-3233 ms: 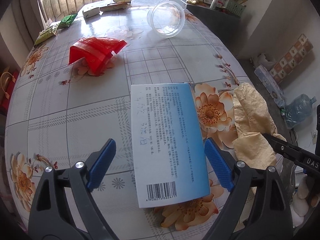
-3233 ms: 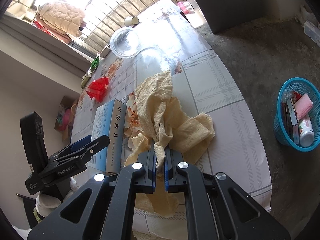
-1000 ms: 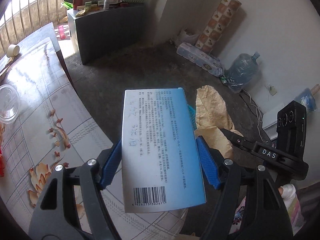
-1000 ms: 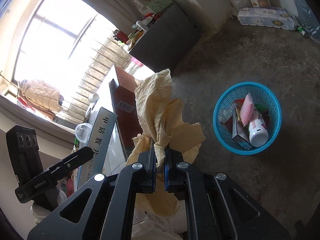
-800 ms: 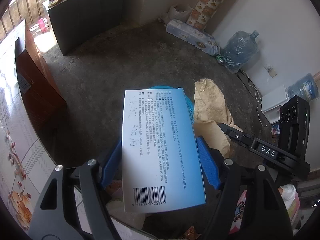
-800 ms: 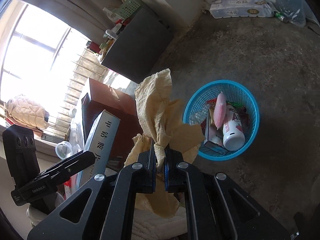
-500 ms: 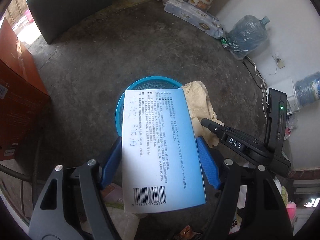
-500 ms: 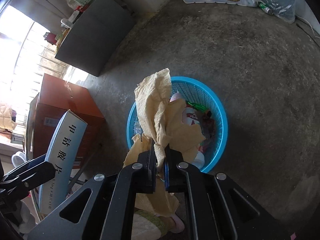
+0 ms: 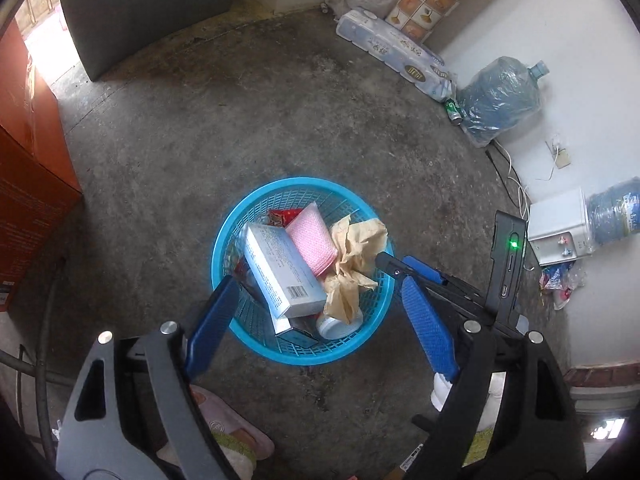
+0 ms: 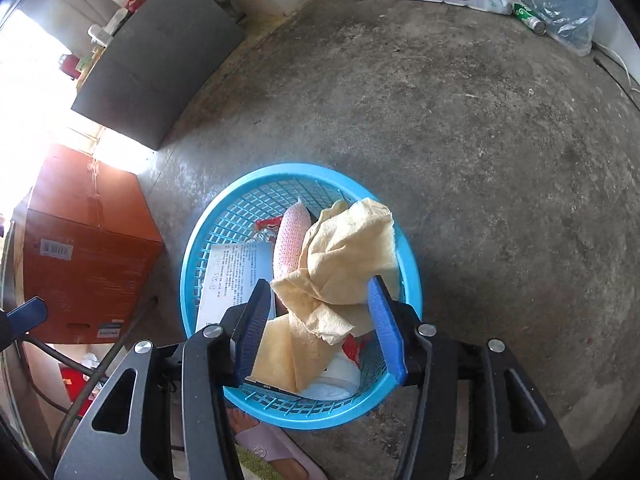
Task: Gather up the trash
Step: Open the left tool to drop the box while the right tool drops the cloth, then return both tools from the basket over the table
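A blue plastic basket [image 9: 260, 354] stands on the concrete floor, also in the right wrist view [image 10: 288, 176]. In it lie the white-and-blue box [image 9: 282, 272], which also shows in the right wrist view [image 10: 230, 276], the crumpled tan paper [image 9: 354, 256], seen in the right wrist view too [image 10: 344, 260], a pink pack [image 9: 312, 238] and a white bottle [image 9: 334, 326]. My left gripper [image 9: 316, 320] is open and empty above the basket. My right gripper [image 10: 320, 324] is open and empty just over the tan paper.
An orange-brown carton [image 9: 28, 152] stands at the left and a grey cabinet [image 9: 148, 8] at the back. A pack of paper rolls [image 9: 392, 54], a wrapped water jug [image 9: 500, 100] and a white dispenser [image 9: 560, 224] line the wall. A slippered foot [image 9: 228, 432] is near the basket.
Both grippers swung from the table to over the basket and opened. The box and the tan paper dropped into the basket.
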A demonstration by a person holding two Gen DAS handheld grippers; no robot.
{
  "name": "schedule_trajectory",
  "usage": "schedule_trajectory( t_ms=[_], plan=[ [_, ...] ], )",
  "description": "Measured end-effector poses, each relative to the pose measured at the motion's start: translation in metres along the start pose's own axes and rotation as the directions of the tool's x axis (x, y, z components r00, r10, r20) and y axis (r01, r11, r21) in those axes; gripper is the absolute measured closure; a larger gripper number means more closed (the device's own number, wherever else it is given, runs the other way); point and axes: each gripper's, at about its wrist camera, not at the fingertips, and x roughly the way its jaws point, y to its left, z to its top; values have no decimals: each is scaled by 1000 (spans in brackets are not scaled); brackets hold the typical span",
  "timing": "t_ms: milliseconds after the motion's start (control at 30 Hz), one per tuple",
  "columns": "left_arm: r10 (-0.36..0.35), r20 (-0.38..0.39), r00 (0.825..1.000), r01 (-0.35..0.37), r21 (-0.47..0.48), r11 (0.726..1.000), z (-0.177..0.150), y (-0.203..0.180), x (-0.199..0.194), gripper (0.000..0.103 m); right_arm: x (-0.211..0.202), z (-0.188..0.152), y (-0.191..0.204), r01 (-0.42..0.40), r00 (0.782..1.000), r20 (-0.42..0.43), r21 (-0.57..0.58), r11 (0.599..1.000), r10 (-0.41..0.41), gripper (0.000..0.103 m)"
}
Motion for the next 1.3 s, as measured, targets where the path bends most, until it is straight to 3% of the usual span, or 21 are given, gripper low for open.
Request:
schedule_trajectory(
  t_ms=[200, 400, 567, 667, 733, 833, 900, 1000, 1100, 1167, 1233, 1300],
  plan=[
    [-47, 110, 993, 44, 26, 999, -17, 3, -66, 24, -42, -19, -17, -85, 994, 80, 98, 992, 77, 53],
    [-79, 279, 957, 81, 5, 997, -74, 41, -161, 24, -107, -64, -11, -208, 968, 160, 75, 975, 194, 51],
    [28, 403, 915, 14, -100, 995, -146, 92, -240, 24, -150, -94, 13, -256, 953, 168, -2, 967, 252, 48],
    [161, 474, 866, -73, -198, 977, -195, 130, -283, 24, -175, -103, 45, -269, 945, 170, -89, 959, 280, 47],
    [245, 504, 828, -108, -286, 952, -227, 159, -308, 24, -191, -106, 74, -280, 936, 172, -165, 946, 307, 47],
    [340, 525, 780, -100, -432, 896, -269, 206, -340, 24, -210, -112, 133, -303, 920, 157, -296, 906, 359, 47],
    [389, 533, 752, -68, -524, 849, -293, 237, -358, 24, -218, -120, 182, -324, 908, 125, -398, 858, 400, 47],
    [412, 545, 730, 13, -614, 789, -315, 281, -377, 24, -219, -134, 262, -373, 884, 40, -541, 754, 466, 44],
    [404, 554, 728, 90, -661, 745, -320, 317, -382, 24, -204, -150, 341, -421, 865, -60, -626, 657, 498, 44],
    [367, 552, 749, 162, -689, 706, -315, 340, -378, 24, -189, -160, 390, -457, 849, -121, -655, 601, 514, 44],
    [323, 558, 764, 235, -708, 666, -307, 360, -366, 24, -170, -167, 434, -489, 840, -180, -661, 570, 512, 44],
    [332, 547, 768, 243, -729, 640, -298, 374, -359, 24, -150, -171, 472, -500, 840, -216, -665, 555, 498, 44]
  ],
)
